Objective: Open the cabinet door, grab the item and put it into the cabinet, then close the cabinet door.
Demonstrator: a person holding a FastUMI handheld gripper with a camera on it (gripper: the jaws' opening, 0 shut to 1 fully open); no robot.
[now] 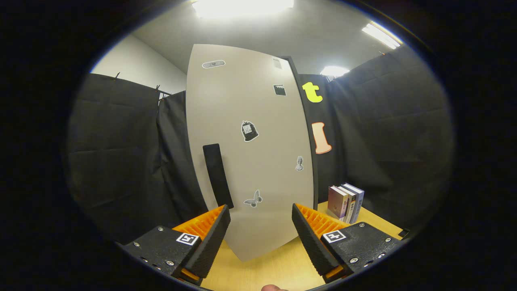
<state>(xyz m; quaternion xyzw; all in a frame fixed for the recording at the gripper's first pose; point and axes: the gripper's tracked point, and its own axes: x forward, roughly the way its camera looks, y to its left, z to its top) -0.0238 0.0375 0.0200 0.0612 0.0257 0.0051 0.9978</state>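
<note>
The gripper (261,218) fingers are spread apart, holding nothing. Just ahead stands the cabinet door (250,153); three books (345,202) stand beyond the right finger.

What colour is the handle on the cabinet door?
Black: a plain vertical handle on the pale beige door, clearest in the gripper view, just beyond the open tool.

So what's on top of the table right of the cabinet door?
Books stand on the table, right of the cabinet door. The door hides the cabinet's inside. Tongs open, empty.
</note>
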